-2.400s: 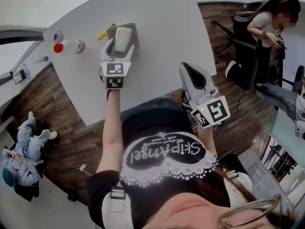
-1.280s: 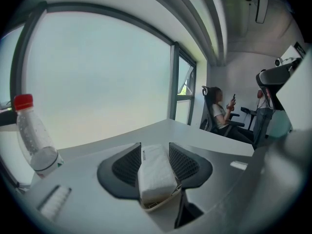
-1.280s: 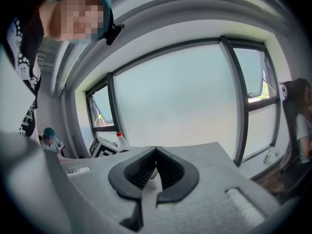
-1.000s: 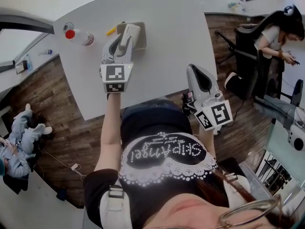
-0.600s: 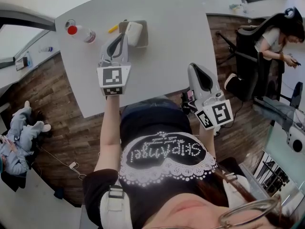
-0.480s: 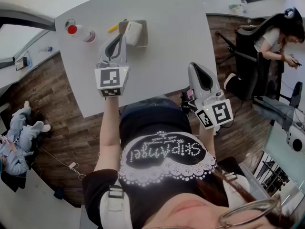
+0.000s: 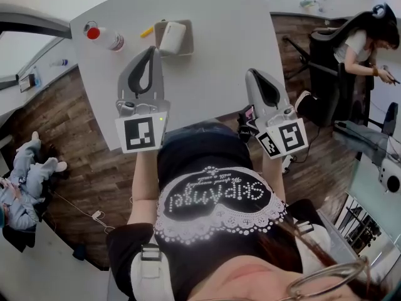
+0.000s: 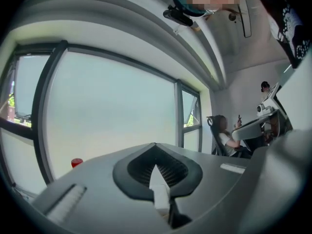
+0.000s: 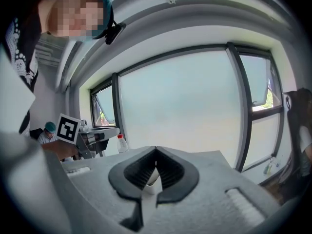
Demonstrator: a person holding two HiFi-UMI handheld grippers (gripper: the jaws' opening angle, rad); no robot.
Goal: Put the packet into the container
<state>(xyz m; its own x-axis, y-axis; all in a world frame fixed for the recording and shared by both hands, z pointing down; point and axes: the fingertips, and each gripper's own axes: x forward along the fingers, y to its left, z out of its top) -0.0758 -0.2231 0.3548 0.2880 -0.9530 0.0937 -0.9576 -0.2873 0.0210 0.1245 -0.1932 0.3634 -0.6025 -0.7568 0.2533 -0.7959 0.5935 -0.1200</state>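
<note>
The white packet (image 7: 172,37) lies inside the small grey container (image 7: 188,45) on the far left part of the white table (image 7: 225,24). My left gripper (image 7: 151,49) hangs above the table's near side, well short of the container, shut with nothing in it. In the left gripper view its jaws (image 8: 156,147) meet at the tip. My right gripper (image 7: 253,73) is held over the table's near edge, shut and empty; its jaws (image 9: 155,151) touch in the right gripper view.
A clear bottle (image 7: 105,38) with a red cap and a yellow item (image 7: 148,32) lie left of the container. The bottle (image 9: 120,143) also shows in the right gripper view. A person (image 7: 366,36) sits on a chair at the right, another person (image 7: 25,180) at the lower left.
The left gripper let go of the packet in the container, shut, and rose back toward me. The packet stays in the container. The right gripper has kept still.
</note>
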